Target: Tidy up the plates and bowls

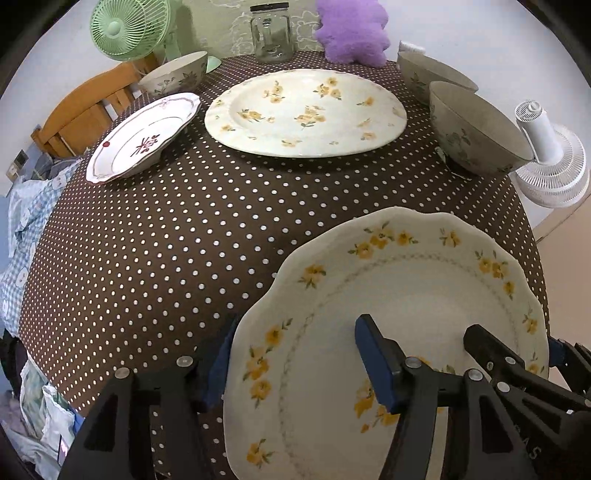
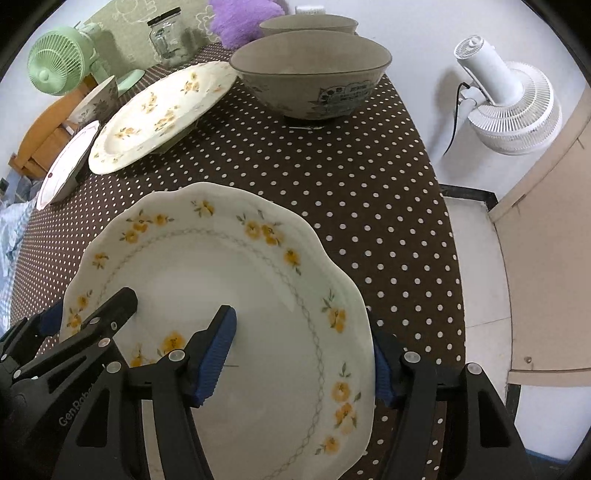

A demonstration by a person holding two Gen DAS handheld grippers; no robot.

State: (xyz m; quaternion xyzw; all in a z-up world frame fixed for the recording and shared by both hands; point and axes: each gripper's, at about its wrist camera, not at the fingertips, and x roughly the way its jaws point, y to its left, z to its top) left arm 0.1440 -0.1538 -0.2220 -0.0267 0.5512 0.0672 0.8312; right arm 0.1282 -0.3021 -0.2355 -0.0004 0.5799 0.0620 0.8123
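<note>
A scalloped plate with yellow flowers [image 1: 406,295] [image 2: 221,266] is held near the table's front edge. My left gripper [image 1: 291,369] is shut on its left rim, one finger under and one on top. My right gripper [image 2: 306,354] is shut on its right rim the same way. A larger round yellow-flowered plate [image 1: 306,110] [image 2: 159,110] lies at the middle back. A red-patterned plate [image 1: 144,136] [image 2: 66,166] lies to its left. Two grey bowls [image 1: 476,129] [image 2: 310,70] stand at the right back, and a floral bowl [image 1: 173,74] stands at the left back.
The table has a brown dotted cloth [image 1: 166,240]. A glass jar [image 1: 271,33], a purple plush [image 1: 351,29] and a green fan [image 1: 125,29] stand along the back. A white fan [image 2: 509,103] stands off the right edge. A wooden chair [image 1: 81,110] is at the left.
</note>
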